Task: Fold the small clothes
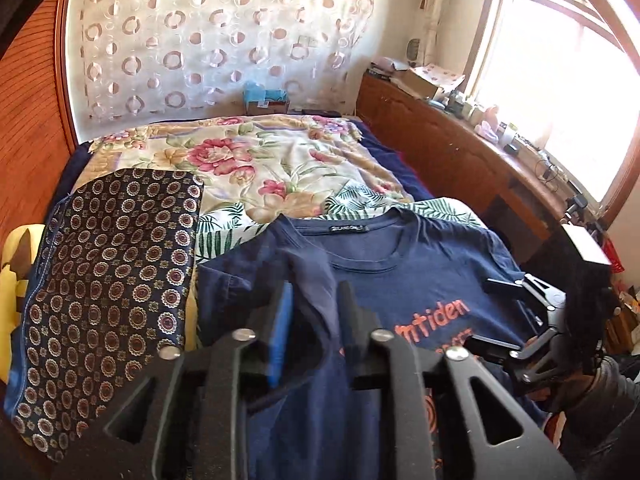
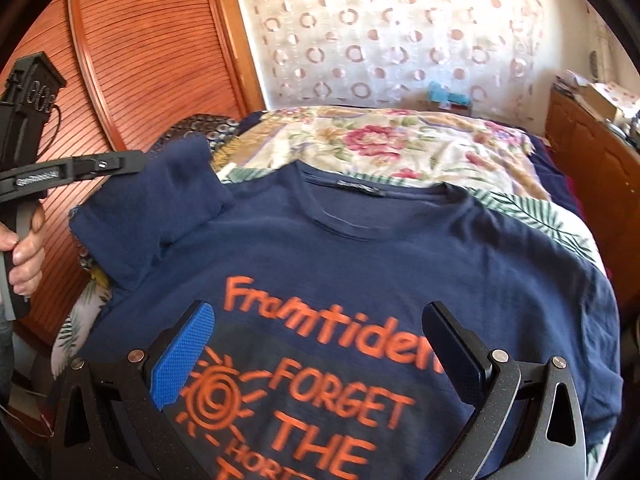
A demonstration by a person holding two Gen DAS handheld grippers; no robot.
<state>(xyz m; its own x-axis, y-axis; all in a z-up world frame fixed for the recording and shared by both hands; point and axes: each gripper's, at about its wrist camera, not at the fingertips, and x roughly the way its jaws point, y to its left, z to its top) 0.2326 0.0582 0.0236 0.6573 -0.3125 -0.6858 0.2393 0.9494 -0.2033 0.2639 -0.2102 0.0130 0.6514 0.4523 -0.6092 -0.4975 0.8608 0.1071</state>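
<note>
A navy T-shirt (image 2: pixel 360 248) with orange lettering lies face up on the bed, collar away from me; it also shows in the left wrist view (image 1: pixel 420 280). My left gripper (image 1: pixel 316 304) is shut on the shirt's left sleeve (image 1: pixel 316 280) and holds it lifted and folded inward over the chest. In the right wrist view that gripper (image 2: pixel 136 160) comes in from the left, with the raised sleeve (image 2: pixel 176 184) below it. My right gripper (image 2: pixel 320 328) is open and empty, hovering over the orange print; it also shows at the shirt's right edge (image 1: pixel 496 312).
A floral bedspread (image 1: pixel 260 160) covers the bed. A dark patterned cloth (image 1: pixel 112 272) lies at the left beside something yellow (image 1: pixel 16 264). A wooden cabinet (image 1: pixel 460 152) with clutter runs along the right under the window. A wooden slatted door (image 2: pixel 152 60) stands at the left.
</note>
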